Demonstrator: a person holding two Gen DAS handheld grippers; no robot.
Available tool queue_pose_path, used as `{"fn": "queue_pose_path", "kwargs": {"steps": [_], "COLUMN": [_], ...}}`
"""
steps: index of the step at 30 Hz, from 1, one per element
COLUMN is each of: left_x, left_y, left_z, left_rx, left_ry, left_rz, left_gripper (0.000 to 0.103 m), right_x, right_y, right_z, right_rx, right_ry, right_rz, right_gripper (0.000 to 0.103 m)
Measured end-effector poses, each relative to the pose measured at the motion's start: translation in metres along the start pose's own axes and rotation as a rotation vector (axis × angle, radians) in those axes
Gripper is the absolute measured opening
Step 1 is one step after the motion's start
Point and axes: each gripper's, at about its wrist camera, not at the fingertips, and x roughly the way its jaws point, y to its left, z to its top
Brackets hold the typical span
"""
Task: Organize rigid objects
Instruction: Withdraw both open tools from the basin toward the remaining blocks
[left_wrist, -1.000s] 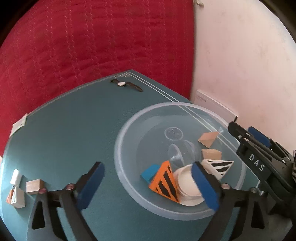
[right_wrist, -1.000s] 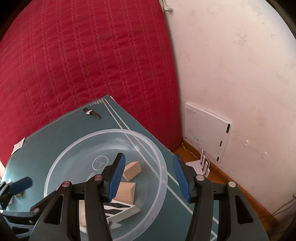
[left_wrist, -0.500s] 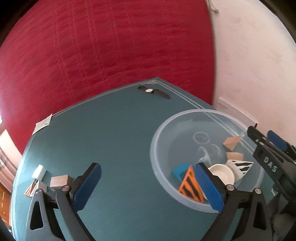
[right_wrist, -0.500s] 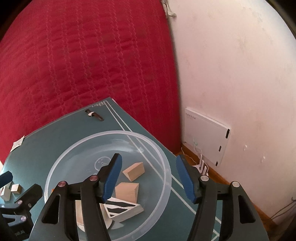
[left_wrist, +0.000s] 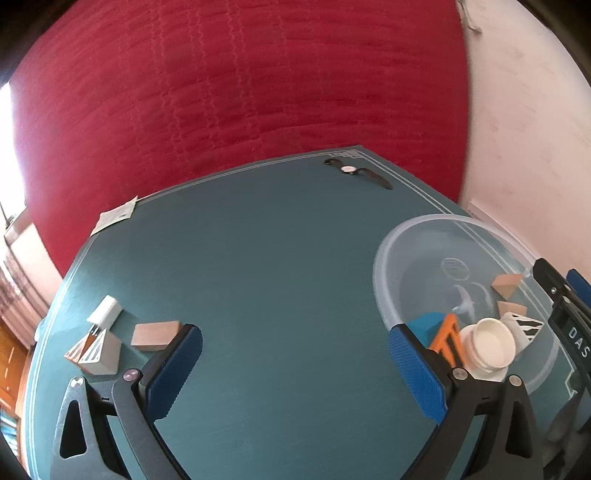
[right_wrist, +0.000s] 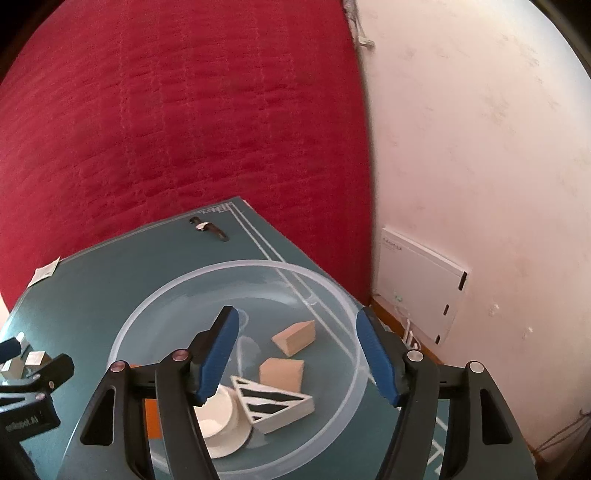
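A clear plastic bowl (left_wrist: 402, 240) (right_wrist: 177, 291) on the teal table (left_wrist: 277, 258) holds two plain wooden wedges (right_wrist: 295, 336), a zebra-striped triangle (right_wrist: 273, 404), a white round lid (left_wrist: 487, 347), an orange striped triangle (left_wrist: 445, 338) and a blue block (left_wrist: 424, 323). At the table's left lie a wooden block (left_wrist: 157, 335), a white striped triangle (left_wrist: 101, 350), an orange triangle (left_wrist: 75, 352) and a white block (left_wrist: 105, 310). My left gripper (left_wrist: 293, 339) is open over bare table between bowl and blocks. My right gripper (right_wrist: 297, 314) hovers above the bowl, jaws opening, nothing between them.
A wristwatch (left_wrist: 356, 171) lies near the table's far corner and a paper tag (left_wrist: 116, 216) at the far left edge. A red quilted cover rises behind the table. Right of it are a white wall and a white box (right_wrist: 421, 291).
The left gripper swung leftward: the bowl slid to the right of its view and the loose blocks came closer. The right gripper's jaws widened above the bowl.
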Motion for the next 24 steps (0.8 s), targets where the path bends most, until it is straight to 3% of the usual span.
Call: {"fn": "queue_pose_path", "kwargs": {"steps": [18,24], "left_x": [0.001,0.002], "left_y": [0.069,0.094], "left_z": [-0.022,-0.029], "left_rx": [-0.111,-0.159], "left_ry": [0.032,0.042], "left_rz": [0.090,0.111], "left_gripper": [0.102,0.102], "right_x": [-0.024,-0.024], "right_y": [0.059,0.066], "right_z": [-0.028,-0.032], "right_rx": [-0.162,-0.181], "right_ry": [0.046,0.066], "right_rz": [0.174,0.195], "right_gripper": [0.074,0.075]}}
